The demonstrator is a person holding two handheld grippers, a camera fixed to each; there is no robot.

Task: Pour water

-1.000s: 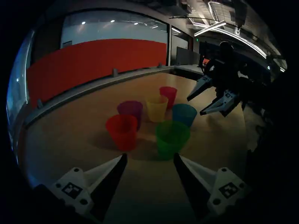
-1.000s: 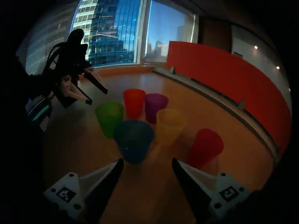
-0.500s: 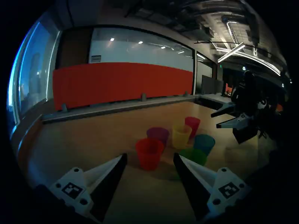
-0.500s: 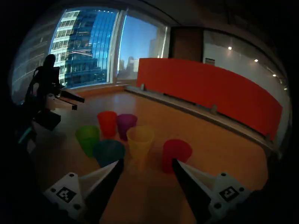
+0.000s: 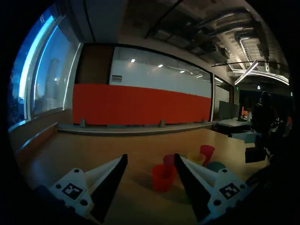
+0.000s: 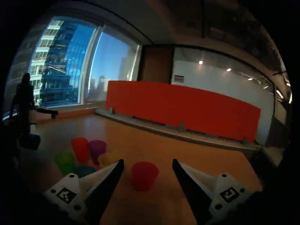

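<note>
Left gripper (image 5: 150,155) noted with its two fingers spread wide and nothing held between them; it is held level above a wooden table (image 5: 86,150). Six plastic cups are grouped on the table ahead of it. An orange-red cup (image 5: 163,177) stands nearest, seen in the gap between the fingers but beyond their tips and untouched. A purple cup (image 5: 169,159) is set just behind it, a yellow cup (image 5: 195,157) and a crimson cup (image 5: 206,151) are farther off, and a teal cup (image 5: 216,166) is beside the right finger. A green cup is largely hidden behind that finger. Right gripper (image 6: 147,161) likewise recorded as spread, gripping nothing. From its side the crimson cup is nearest, framed between the fingers yet clear of both. The remaining cups are clustered to the left, with the yellow cup partly covered by the left finger. Cup contents cannot be made out in the dim light. A long red wall panel (image 6: 183,108) runs behind the table, and large windows (image 6: 67,71) are seen at the left. The left gripper is seen in the right gripper view as a dark outline at the far left
</note>
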